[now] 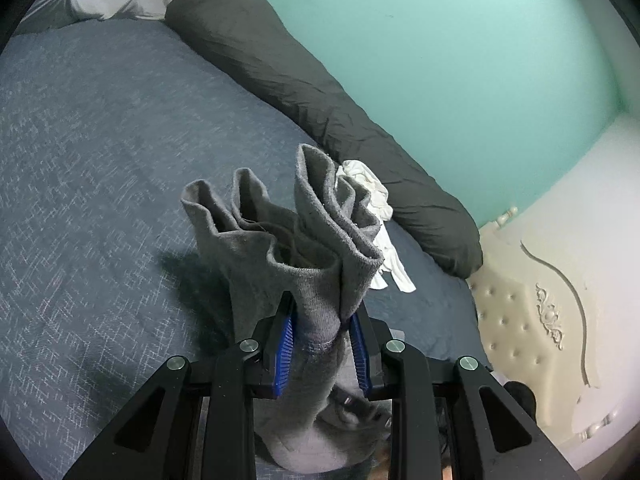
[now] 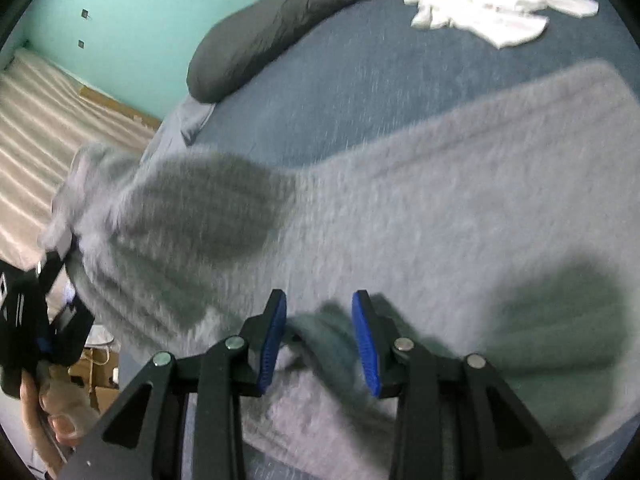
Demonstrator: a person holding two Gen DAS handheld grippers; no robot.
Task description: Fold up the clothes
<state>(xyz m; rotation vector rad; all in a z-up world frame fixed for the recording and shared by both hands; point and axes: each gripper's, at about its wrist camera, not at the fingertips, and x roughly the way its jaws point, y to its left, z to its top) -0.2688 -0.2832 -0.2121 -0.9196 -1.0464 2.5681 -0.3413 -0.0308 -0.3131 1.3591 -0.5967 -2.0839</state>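
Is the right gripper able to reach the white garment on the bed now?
Probably not at once: the right gripper is clamped on the grey garment, and the white garment lies beyond it, though the bed between looks free.

The left gripper (image 1: pixel 322 320) points forward and somewhat downward, its blue pads (image 1: pixel 283 354) clamped on a bunched grey garment (image 1: pixel 280 232). The right gripper (image 2: pixel 319 322) tilts more steeply down (its view is blurred), a fold of the same cloth between its pads. A bare hand (image 2: pixel 44 412) carries the left gripper.
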